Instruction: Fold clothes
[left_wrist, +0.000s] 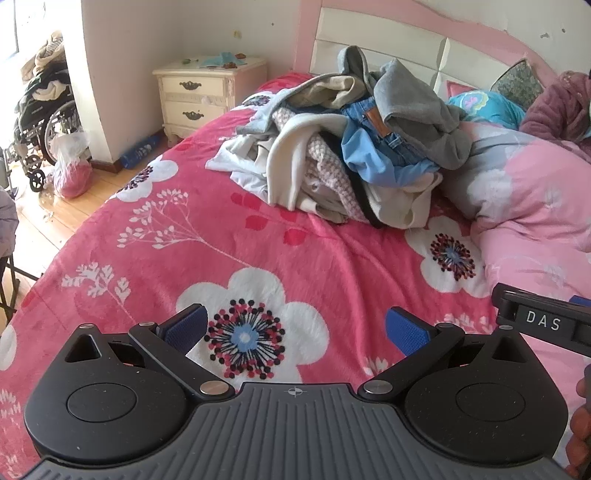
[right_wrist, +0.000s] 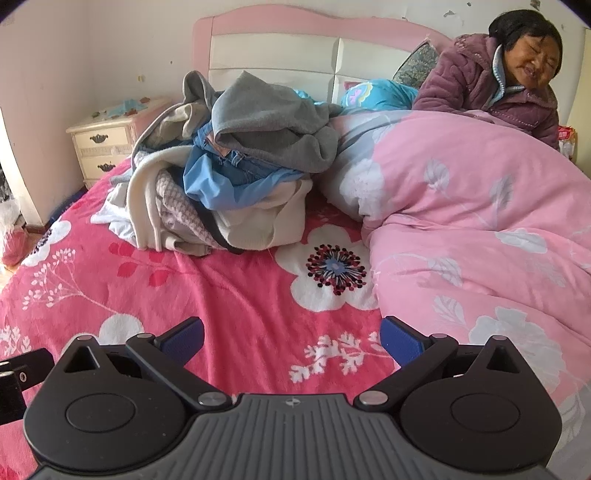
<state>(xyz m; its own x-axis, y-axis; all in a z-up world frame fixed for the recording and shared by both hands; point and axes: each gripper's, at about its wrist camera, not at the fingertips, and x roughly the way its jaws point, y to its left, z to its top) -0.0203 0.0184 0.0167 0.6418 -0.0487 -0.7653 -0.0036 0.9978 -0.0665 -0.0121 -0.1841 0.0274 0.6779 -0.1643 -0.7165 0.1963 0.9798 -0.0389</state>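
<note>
A heap of unfolded clothes (left_wrist: 343, 147) lies on the red flowered bedspread (left_wrist: 221, 251) near the headboard, with a grey hoodie (left_wrist: 417, 107) on top, blue jeans (left_wrist: 380, 129) under it and cream and checked pieces below. The right wrist view shows the same heap (right_wrist: 236, 173) and grey hoodie (right_wrist: 273, 125). My left gripper (left_wrist: 295, 328) is open low over the bedspread, well short of the heap, with nothing between its blue pads. My right gripper (right_wrist: 291, 341) is also open and empty above the bedspread (right_wrist: 221, 295).
A bunched pink quilt (right_wrist: 472, 206) fills the bed's right side, and a person in a purple jacket (right_wrist: 491, 88) leans over it. A cream nightstand (left_wrist: 207, 96) stands left of the bed. A wheelchair (left_wrist: 44, 110) and a plastic bag (left_wrist: 72, 166) are on the wooden floor.
</note>
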